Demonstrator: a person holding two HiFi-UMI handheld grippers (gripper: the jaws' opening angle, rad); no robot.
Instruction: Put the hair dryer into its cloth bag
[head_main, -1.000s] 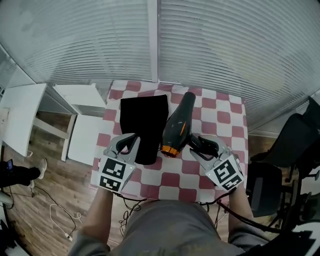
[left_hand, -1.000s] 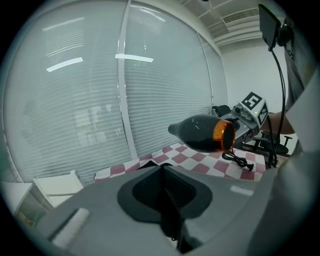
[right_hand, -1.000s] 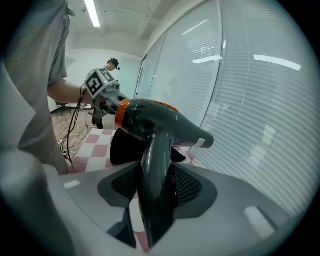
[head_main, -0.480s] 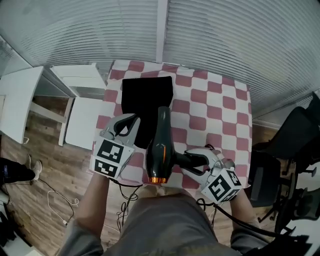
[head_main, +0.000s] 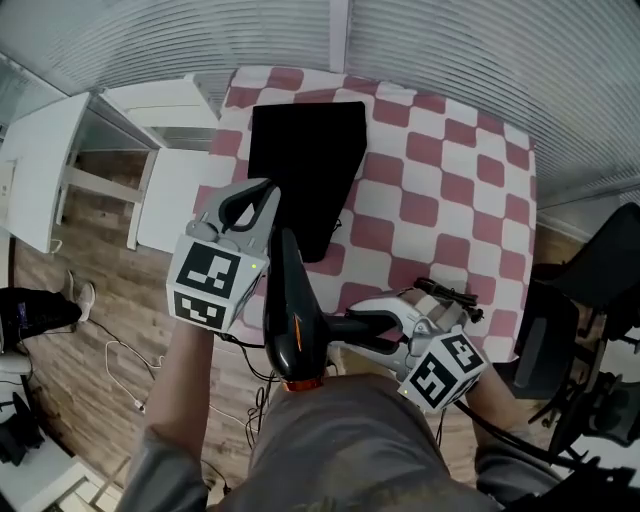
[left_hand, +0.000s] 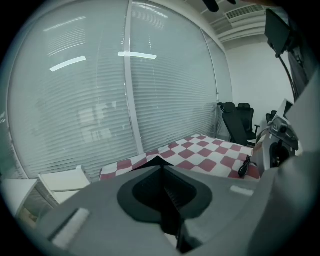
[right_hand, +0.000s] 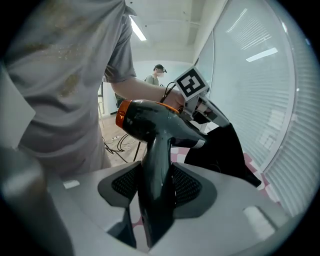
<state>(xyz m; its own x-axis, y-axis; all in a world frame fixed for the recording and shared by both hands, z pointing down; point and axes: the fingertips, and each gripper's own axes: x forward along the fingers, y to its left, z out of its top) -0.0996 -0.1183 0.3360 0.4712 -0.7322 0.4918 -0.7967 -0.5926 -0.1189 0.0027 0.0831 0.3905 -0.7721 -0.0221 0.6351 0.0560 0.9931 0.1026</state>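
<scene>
**Head view.**
- Your left gripper (head_main: 250, 205): the jaws are together at the near left edge of the cloth bag (head_main: 305, 165). The bag is black and spread over the checked table (head_main: 470, 150). Your forearm reaches forward from the lower left.
- Your right gripper (head_main: 365, 325): it points leftward across your body, with the jaws clamped on the handle of the hair dryer (head_main: 288, 320).
- The hair dryer is off the table, in front of its near edge and over your lap. Its barrel runs away from you, with the orange end nearest you. The barrel sits just beside the left gripper's marker cube.
- A black cord (head_main: 445, 292) lies on the table near the right gripper.

**Left gripper view.**
- The jaws meet along the centre line, and a thin black peak of the cloth bag (left_hand: 159, 161) is pinched at their tips.
- Only this view shows the office chairs (left_hand: 237, 120) beyond the table.
- The hair dryer does not appear here.

**Right gripper view.**
- The pads press on both sides of the hair dryer's handle (right_hand: 157, 200). The barrel crosses above them, orange end to the left.
- Only this view shows the bag's edge raised, with black cloth (right_hand: 220, 147) hanging from the left gripper (right_hand: 212, 120).
- A person (right_hand: 159, 70) stands in the background.
</scene>
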